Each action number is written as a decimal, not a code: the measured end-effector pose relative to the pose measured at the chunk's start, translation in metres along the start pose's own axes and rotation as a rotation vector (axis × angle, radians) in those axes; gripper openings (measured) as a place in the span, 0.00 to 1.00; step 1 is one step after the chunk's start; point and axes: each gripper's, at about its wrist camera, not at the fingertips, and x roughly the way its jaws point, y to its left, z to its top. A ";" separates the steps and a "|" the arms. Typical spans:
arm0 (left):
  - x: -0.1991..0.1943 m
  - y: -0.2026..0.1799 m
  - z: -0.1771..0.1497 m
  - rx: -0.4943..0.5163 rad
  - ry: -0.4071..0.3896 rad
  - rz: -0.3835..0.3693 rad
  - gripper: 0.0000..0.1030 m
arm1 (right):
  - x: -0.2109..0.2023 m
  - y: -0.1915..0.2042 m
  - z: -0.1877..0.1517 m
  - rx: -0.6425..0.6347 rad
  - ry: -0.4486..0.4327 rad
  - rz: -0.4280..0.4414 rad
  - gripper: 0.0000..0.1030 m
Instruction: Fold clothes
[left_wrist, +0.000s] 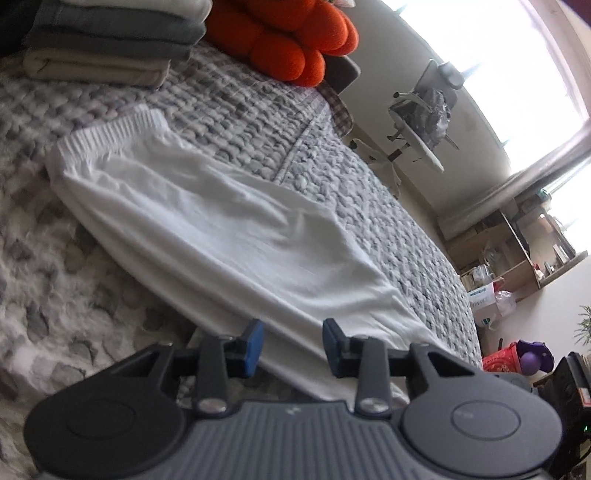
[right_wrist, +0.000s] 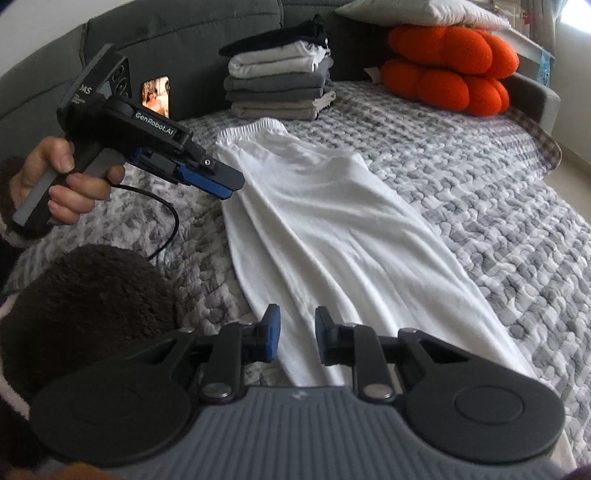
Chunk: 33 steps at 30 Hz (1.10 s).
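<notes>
Left gripper (left_wrist: 291, 343) — jaws parted, blue-padded fingers (left_wrist: 253, 345) set apart with a clear gap, nothing between them. Seen from the right wrist view (right_wrist: 231, 188), it is carried off the bed, body tilted, fingers pointing forward and slightly down.

Left hand (right_wrist: 55, 184) — wrapped round the pistol-style handle, thumb on top, fingers curled beneath; a dark fuzzy sleeve (right_wrist: 85, 295) covers the arm.

Right gripper (right_wrist: 296, 332) — jaws parted, gap narrower than the left's, fingers level, gripping nothing.
</notes>
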 end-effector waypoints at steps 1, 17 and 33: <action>0.002 0.001 -0.001 -0.009 0.004 0.003 0.31 | 0.002 0.001 0.000 -0.004 0.004 -0.006 0.22; 0.012 0.011 -0.006 -0.140 -0.030 0.077 0.10 | 0.019 0.008 0.000 -0.065 0.030 -0.083 0.06; -0.014 0.007 -0.004 -0.164 -0.080 0.112 0.00 | -0.002 0.014 0.010 -0.062 -0.005 -0.018 0.00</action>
